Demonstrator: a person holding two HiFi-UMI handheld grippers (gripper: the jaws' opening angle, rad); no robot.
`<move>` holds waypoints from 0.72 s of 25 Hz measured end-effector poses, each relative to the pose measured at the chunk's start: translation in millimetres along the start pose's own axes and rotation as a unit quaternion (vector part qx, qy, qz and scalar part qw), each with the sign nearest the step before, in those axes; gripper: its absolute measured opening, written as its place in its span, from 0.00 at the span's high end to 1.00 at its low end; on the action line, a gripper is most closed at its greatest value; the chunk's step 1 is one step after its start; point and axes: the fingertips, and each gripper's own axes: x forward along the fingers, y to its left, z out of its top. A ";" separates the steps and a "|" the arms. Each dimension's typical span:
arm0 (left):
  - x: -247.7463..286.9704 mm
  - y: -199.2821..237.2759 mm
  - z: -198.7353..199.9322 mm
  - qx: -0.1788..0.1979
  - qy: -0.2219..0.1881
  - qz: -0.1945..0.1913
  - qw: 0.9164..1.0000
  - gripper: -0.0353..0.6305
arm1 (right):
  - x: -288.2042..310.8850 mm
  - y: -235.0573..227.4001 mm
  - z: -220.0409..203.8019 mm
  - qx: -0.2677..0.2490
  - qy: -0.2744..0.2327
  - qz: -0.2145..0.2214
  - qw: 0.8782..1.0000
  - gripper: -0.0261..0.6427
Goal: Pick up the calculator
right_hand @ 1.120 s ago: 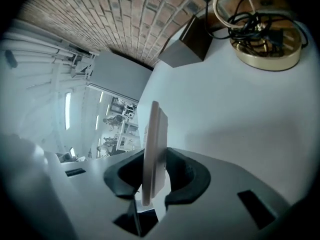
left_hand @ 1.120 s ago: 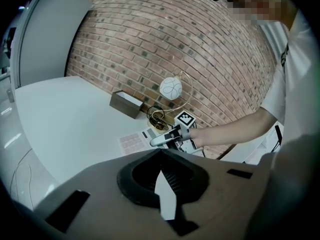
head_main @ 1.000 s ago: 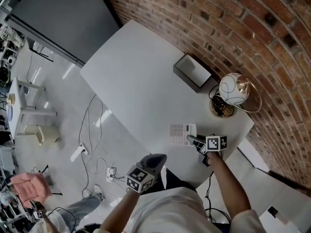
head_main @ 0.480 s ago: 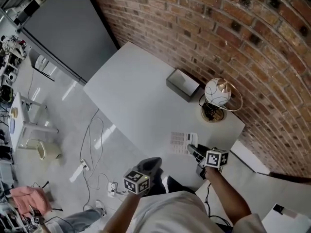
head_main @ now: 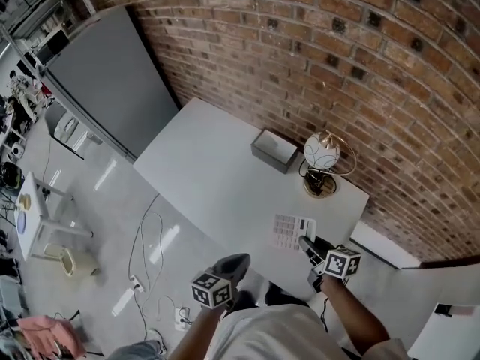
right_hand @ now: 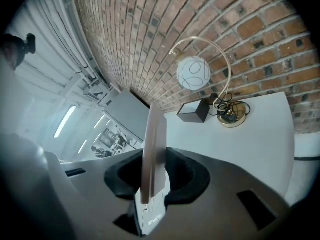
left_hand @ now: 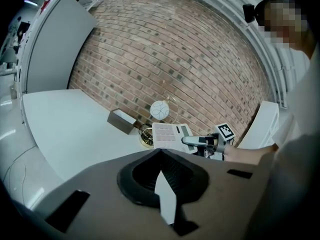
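Head view: right gripper (head_main: pixel 304 242) clamps flat, rectangular calculator (head_main: pixel 288 229) (keyed face up).

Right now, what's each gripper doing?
Left gripper: closed, empty.
Right gripper: closed on the calculator.

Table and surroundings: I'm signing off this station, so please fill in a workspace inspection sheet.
Surface: white table, mostly bare.
Job's things: calculator, gripped edge-on in the right tool, off the table.
Clutter: grey box; globe lamp on a brass base, both near the brick wall.
Tools: right tool shut on the calculator; left tool empty, jaws together at the tips.
Cables: wire bundled on the base; white cord looping over the floor.
Surroundings: brick wall behind the table; grey panel beside it.
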 end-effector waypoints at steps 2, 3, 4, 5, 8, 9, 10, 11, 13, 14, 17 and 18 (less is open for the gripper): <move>-6.4 -1.8 2.1 0.010 -0.003 -0.010 1.000 0.93 | -12.7 6.0 2.4 -0.001 -0.029 -0.015 0.999 0.79; -10.3 -2.5 1.3 0.015 -0.003 -0.014 1.000 0.93 | -18.7 9.9 2.1 -0.003 -0.040 -0.020 0.999 0.79; -15.1 -3.5 0.0 0.021 -0.001 -0.017 1.000 0.93 | -24.7 14.8 1.1 -0.007 -0.050 -0.025 0.998 0.79; -20.6 -4.5 -1.0 0.028 0.000 -0.021 0.999 0.93 | -30.7 20.5 0.1 -0.012 -0.059 -0.029 0.998 0.79; -38.8 -6.8 1.3 0.045 -0.001 -0.034 0.998 0.93 | -47.0 40.3 -3.0 -0.016 -0.086 -0.040 0.995 0.79; -45.7 -7.5 3.0 0.047 -0.004 -0.039 0.998 0.93 | -51.1 47.3 -5.6 -0.008 -0.095 -0.040 0.995 0.79; -52.5 -8.2 4.7 0.047 -0.007 -0.045 0.998 0.93 | -54.5 54.0 -9.2 0.003 -0.103 -0.039 0.994 0.79; -58.6 -8.8 6.2 0.046 -0.011 -0.050 0.998 0.93 | -57.3 60.0 -13.4 0.015 -0.111 -0.038 0.993 0.79; -68.8 -10.3 9.1 0.048 -0.017 -0.062 0.997 0.93 | -62.5 71.3 -22.2 0.024 -0.125 -0.045 0.991 0.79; -73.3 -10.9 10.3 0.052 -0.019 -0.068 0.996 0.93 | -65.6 77.5 -26.1 0.022 -0.132 -0.050 0.990 0.80; -87.0 -10.3 13.9 0.063 -0.026 -0.079 0.994 0.93 | -76.3 98.1 -35.3 -0.003 -0.152 -0.067 0.986 0.80; -91.4 -9.1 14.9 0.064 -0.029 -0.082 0.994 0.93 | -79.7 104.3 -38.3 -0.008 -0.158 -0.069 0.985 0.80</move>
